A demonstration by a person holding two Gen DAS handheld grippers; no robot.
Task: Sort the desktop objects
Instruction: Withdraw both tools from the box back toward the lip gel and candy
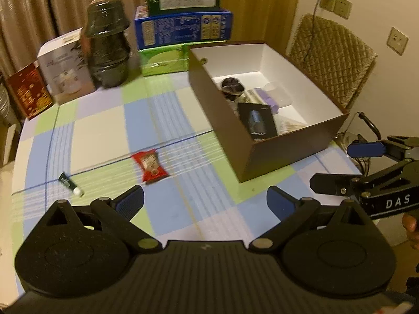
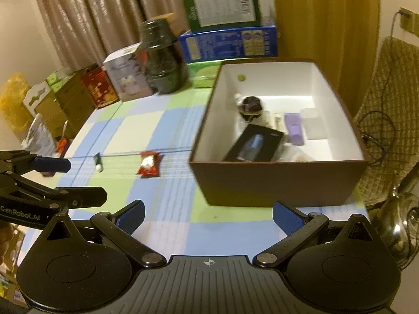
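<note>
A red snack packet (image 1: 150,166) (image 2: 149,163) lies on the checked tablecloth (image 1: 104,130), with a small dark tube with a white cap (image 1: 70,184) (image 2: 98,162) to its left. The brown box (image 1: 225,136) (image 2: 275,180) with white walls holds a black carton (image 1: 258,121) (image 2: 252,144), a purple item (image 2: 294,128) and a dark round thing (image 2: 250,106). My left gripper (image 1: 205,200) hovers open and empty just short of the packet. My right gripper (image 2: 208,216) stands open and empty before the box's near wall. Each gripper shows at the edge of the other's view.
At the table's far edge stand a dark wrapped jar stack (image 1: 108,44), a white carton (image 1: 65,70), a red carton (image 1: 30,94) and stacked green and blue boxes (image 1: 183,26). A quilted chair (image 1: 332,60) with cables stands right of the box. The table's rounded edge lies left.
</note>
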